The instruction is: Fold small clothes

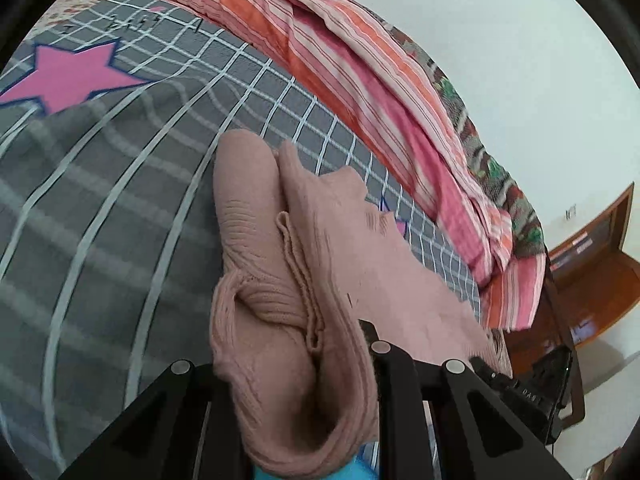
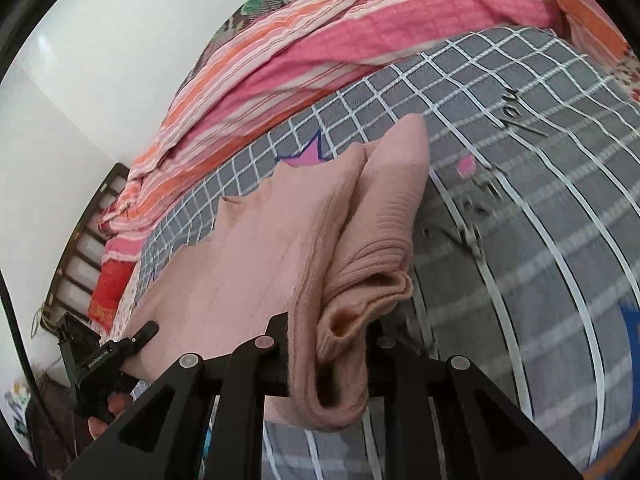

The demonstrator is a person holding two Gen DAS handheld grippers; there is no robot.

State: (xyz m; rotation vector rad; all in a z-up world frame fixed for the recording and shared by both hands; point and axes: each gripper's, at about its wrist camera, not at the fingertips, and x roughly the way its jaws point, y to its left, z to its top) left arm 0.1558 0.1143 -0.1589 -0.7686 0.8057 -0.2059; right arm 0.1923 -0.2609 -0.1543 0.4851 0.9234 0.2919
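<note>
The dusty-pink ribbed knit garment (image 1: 320, 280) is lifted off the grey bedsheet with a white grid and pink stars (image 1: 120, 200), hanging between your two grippers with its far part still draped toward the sheet. Behind it, along the wall, lies a pink-and-orange striped blanket (image 1: 360, 80). Expect this knit to be light, soft and stretchy: it sags and bunches wherever it is unsupported, and the ribbed folds can creep out of a pinch. You are best off holding it at the thick rolled edge, where several layers stack up.

Its long axis seems to run from one gripper across to the other, the loose body trailing away from you toward the blanket.

Your left gripper (image 1: 332, 364) is clamped on one bunched corner; your right gripper (image 2: 332, 354) is clamped on the opposite one.
</note>
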